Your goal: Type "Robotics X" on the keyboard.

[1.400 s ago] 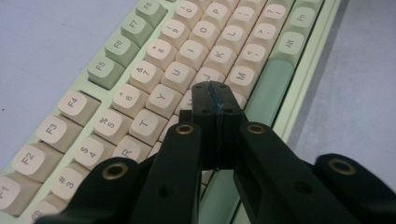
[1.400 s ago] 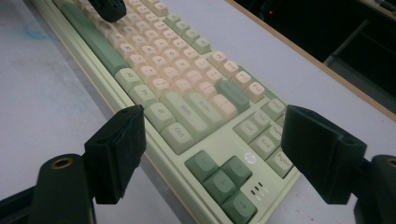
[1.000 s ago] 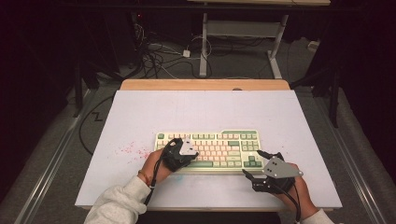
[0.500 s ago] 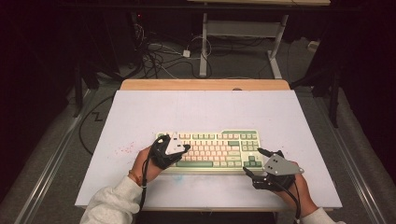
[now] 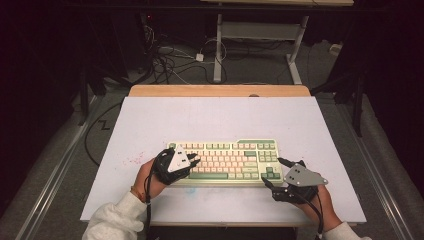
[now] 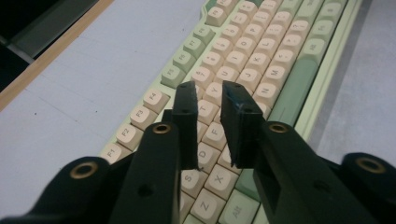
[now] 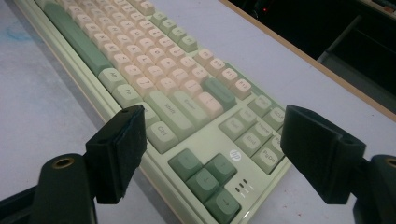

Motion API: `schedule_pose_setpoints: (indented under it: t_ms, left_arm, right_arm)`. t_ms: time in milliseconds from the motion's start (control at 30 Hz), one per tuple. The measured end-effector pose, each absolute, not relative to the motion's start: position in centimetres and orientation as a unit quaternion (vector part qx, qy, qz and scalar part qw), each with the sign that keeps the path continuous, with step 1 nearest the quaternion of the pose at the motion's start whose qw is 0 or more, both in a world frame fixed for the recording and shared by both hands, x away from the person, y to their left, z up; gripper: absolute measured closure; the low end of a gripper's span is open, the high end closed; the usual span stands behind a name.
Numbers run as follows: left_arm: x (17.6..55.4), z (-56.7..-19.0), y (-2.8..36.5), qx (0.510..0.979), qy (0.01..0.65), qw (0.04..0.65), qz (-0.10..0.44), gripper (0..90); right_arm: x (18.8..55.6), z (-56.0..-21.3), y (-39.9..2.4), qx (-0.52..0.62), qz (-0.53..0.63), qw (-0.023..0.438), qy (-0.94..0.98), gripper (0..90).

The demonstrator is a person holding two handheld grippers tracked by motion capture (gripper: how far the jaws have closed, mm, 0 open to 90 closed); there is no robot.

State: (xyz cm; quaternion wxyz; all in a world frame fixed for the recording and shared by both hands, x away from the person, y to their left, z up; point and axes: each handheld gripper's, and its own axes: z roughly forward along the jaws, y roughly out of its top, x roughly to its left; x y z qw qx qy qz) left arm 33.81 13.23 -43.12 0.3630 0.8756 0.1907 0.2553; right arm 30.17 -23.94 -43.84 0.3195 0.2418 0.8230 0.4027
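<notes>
Dim room, one lit white tabletop

The tabletop (image 5: 220, 120) is a pale white sheet with a strip of light wood (image 5: 220, 91) showing along its far edge, and a faint speckle of pinkish marks (image 5: 134, 159) near its left side. It is the brightest surface here; everything around it falls into shadow. Beyond it lies a grey carpeted floor (image 5: 260, 65), where a tangle of dark cables (image 5: 165, 62) runs to a small white plug block (image 5: 199, 57). Farther back stands a white metal desk frame (image 5: 260, 31) with two legs and a crossbar. Pale rails (image 5: 47, 185) run along the floor on the left.
</notes>
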Motion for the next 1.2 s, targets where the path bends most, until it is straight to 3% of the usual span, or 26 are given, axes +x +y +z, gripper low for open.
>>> schedule_pose_setpoints:
  t_ms: [67,300,367,533,767,967,1200]
  left_arm:
    - [33.6,-43.2,13.6,0.876,0.188,0.36,0.259,54.0]
    - [32.9,-43.5,14.9,0.857,0.208,0.369,0.292,35.1]
    - [32.7,-43.8,15.3,0.851,0.22,0.372,0.3,22.6]
    - [32.2,-44.4,16.3,0.849,0.229,0.369,0.301,17.5]
    - [30.9,-44.8,17.9,0.841,0.238,0.373,0.311,17.5]
    - [29.7,-45.2,19.3,0.838,0.247,0.373,0.312,17.4]
    - [29.4,-45.6,20.6,0.832,0.271,0.37,0.312,17.4]
  right_arm:
    - [30.2,-43.8,-23.9,0.239,0.403,0.32,0.824,23.3]
    - [30.3,-43.7,-23.7,0.239,0.408,0.317,0.822,23.3]
    - [30.5,-43.7,-23.6,0.24,0.411,0.313,0.822,23.3]
    - [30.7,-43.5,-22.4,0.229,0.417,0.306,0.825,23.5]
    - [31.4,-43.0,-21.4,0.22,0.429,0.296,0.825,25.5]
    - [32.5,-42.3,-20.5,0.213,0.442,0.278,0.826,35.5]
    - [33.9,-42.5,-19.1,0.205,0.431,0.258,0.84,59.9]
